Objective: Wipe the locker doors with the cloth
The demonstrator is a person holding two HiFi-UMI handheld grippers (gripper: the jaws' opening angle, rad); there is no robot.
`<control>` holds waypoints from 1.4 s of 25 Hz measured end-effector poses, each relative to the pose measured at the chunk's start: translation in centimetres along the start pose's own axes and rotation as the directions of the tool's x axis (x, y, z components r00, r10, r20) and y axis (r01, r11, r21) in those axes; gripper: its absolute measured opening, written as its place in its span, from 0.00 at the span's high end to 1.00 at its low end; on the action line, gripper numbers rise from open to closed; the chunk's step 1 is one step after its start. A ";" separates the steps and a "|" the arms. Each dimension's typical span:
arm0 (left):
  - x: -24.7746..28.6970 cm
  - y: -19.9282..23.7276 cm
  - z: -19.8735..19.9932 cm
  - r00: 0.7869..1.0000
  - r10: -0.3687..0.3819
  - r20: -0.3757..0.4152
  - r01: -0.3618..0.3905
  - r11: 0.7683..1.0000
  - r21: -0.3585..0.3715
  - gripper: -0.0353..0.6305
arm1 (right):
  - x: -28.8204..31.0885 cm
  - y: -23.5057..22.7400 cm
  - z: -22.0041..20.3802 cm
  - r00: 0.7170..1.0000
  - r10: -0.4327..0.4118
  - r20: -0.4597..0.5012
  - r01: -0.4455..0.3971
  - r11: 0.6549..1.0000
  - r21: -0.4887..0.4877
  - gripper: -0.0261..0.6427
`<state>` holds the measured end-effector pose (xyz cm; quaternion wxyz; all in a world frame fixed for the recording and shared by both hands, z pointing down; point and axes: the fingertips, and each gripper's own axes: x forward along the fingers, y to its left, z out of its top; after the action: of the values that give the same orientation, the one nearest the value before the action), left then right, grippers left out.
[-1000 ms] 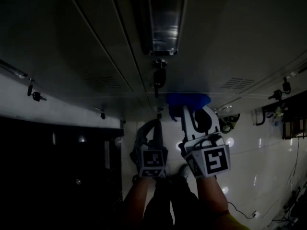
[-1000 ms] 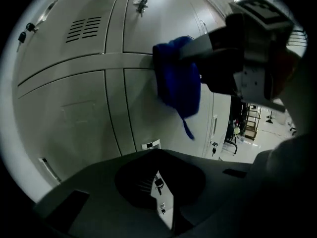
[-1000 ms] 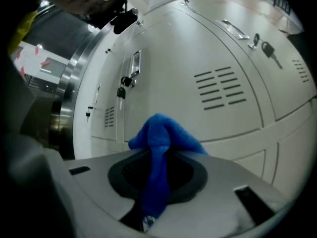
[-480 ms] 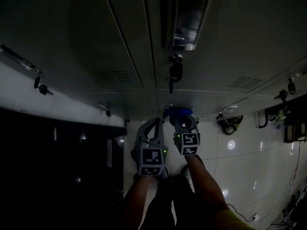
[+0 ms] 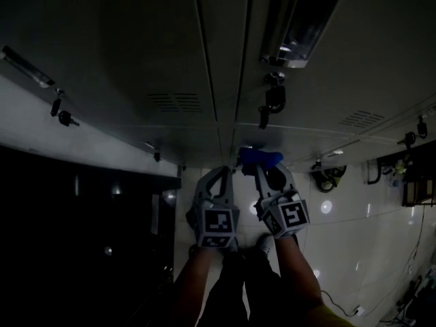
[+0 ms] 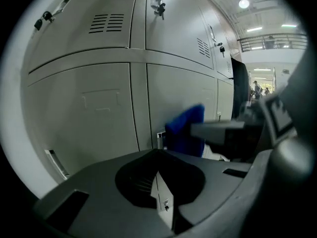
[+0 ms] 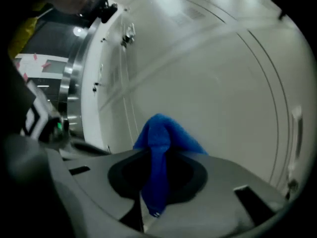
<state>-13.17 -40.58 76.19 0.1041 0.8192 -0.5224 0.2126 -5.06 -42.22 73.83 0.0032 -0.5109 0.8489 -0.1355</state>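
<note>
Grey locker doors (image 5: pixel 136 60) fill the head view and stand close in front of both grippers (image 6: pixel 89 103) (image 7: pixel 223 83). A blue cloth (image 5: pixel 260 157) is pinched in my right gripper (image 5: pixel 263 166), which holds it up against a low locker door. In the right gripper view the cloth (image 7: pixel 161 143) bunches above the jaws and hangs down between them, with the right gripper (image 7: pixel 157 152) shut on it. My left gripper (image 5: pixel 223 172) sits just left of it, shut with nothing between its jaws (image 6: pixel 157 152). The left gripper view shows the cloth (image 6: pixel 185 130) to its right.
Keys hang from locks on several doors (image 5: pixel 65 118) (image 5: pixel 271 104). A shiny metal fitting (image 5: pixel 306 19) juts out at the top right. The white tiled floor (image 5: pixel 354 230) lies below, with cables (image 5: pixel 409 291) at the right. A dark area (image 5: pixel 82 237) is at the left.
The right gripper with the cloth has dropped away from the camera, lower down the lockers, then edged slightly right. The left gripper has hardly moved.
</note>
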 end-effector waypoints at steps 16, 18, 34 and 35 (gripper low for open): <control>-0.5 1.6 0.2 1.000 0.020 0.009 -0.020 1.000 -0.013 0.94 | 4.4 0.3 -4.7 0.990 -0.081 -0.117 0.063 0.986 -0.154 0.86; -0.5 1.7 0.0 1.000 0.023 0.005 -0.022 1.000 -0.010 0.94 | 4.9 -0.1 -7.5 0.984 -0.078 -0.162 0.055 0.988 -0.143 0.86; 0.3 1.4 -0.8 1.000 0.012 0.013 -0.011 0.999 -0.035 0.94 | 5.8 -4.3 -17.0 0.940 -0.133 -0.316 0.104 0.989 -0.106 0.86; 0.4 1.4 -1.0 1.000 0.009 0.011 -0.009 0.999 -0.033 0.94 | 6.2 -4.2 -17.5 0.941 -0.119 -0.315 0.095 0.992 -0.089 0.86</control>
<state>-14.47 -41.15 77.16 0.1138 0.8160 -0.5302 0.2000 -6.92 -45.42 92.51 -0.1603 -0.5273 0.8135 -0.1858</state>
